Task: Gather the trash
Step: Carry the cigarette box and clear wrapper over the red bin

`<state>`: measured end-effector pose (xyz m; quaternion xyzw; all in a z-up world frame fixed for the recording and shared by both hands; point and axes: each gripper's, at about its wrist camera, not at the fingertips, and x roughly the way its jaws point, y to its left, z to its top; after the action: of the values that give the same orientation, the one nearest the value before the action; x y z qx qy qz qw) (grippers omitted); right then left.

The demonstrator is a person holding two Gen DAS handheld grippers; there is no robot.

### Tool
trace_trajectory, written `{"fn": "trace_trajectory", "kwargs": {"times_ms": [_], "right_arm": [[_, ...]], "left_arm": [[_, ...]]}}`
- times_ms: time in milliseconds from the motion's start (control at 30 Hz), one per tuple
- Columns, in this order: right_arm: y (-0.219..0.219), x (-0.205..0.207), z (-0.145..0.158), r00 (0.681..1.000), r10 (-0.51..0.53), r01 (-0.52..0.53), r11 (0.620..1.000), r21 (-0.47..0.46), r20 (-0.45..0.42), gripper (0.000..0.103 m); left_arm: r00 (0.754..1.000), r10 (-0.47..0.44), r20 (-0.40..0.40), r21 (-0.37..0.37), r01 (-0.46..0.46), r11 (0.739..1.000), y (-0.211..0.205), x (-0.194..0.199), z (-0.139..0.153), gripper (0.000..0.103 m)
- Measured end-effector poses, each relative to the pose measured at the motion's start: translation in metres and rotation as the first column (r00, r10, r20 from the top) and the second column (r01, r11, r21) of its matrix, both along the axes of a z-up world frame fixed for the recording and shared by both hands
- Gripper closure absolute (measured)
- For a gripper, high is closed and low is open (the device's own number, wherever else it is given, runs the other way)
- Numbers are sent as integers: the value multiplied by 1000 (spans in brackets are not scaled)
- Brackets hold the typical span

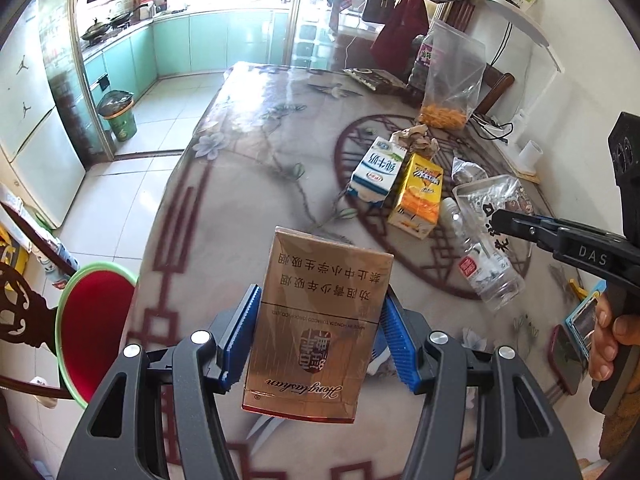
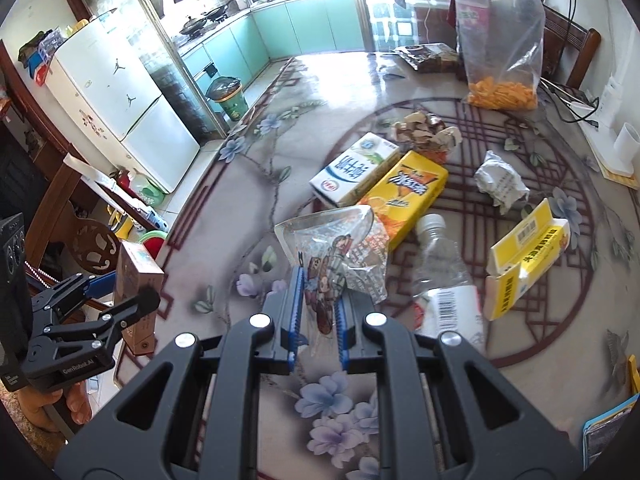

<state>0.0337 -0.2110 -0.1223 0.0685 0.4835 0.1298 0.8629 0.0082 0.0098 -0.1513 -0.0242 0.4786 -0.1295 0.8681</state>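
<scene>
Trash lies scattered on the flowered table (image 2: 280,92). Around the yellow juice carton (image 2: 404,192): a milk carton (image 2: 352,172) touching it, a clear bottle (image 2: 444,272) just beside. Left gripper (image 1: 320,320) pinches a brown cigarette pack (image 1: 320,312) above the table's edge; right gripper (image 2: 318,312) clamps a clear printed wrapper (image 2: 340,248) near the juice carton.

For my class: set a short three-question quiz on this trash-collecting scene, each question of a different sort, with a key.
1. True or false: the left gripper is empty.
2. What does the right gripper grip? A) plastic bottle B) clear plastic wrapper C) milk carton
3. Fill in: the yellow juice carton lies right beside the white ____ carton.

Key:
1. False: it is clamped on the brown cigarette pack.
2. B, the clear plastic wrapper.
3. Milk: the milk carton.
</scene>
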Motion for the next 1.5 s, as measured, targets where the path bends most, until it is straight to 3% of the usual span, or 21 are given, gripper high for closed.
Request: {"fn": "trace_trajectory", "kwargs": {"times_ms": [767,1200,1500], "right_arm": [[101,-36,3,1000,-14,14,999,-45,-17,88],[165,-37,3,998,60,-60,997,-48,-15,88],[223,-32,1,985,173,-173,984,-42,-12,88]], "left_arm": [[999,-34,-13,-17,34,999,95,-23,-11,47],[998,62,-29,-7,-62,998,166,-28,-22,47],[992,124,-40,8,-123,992,204,-32,-29,47]]}}
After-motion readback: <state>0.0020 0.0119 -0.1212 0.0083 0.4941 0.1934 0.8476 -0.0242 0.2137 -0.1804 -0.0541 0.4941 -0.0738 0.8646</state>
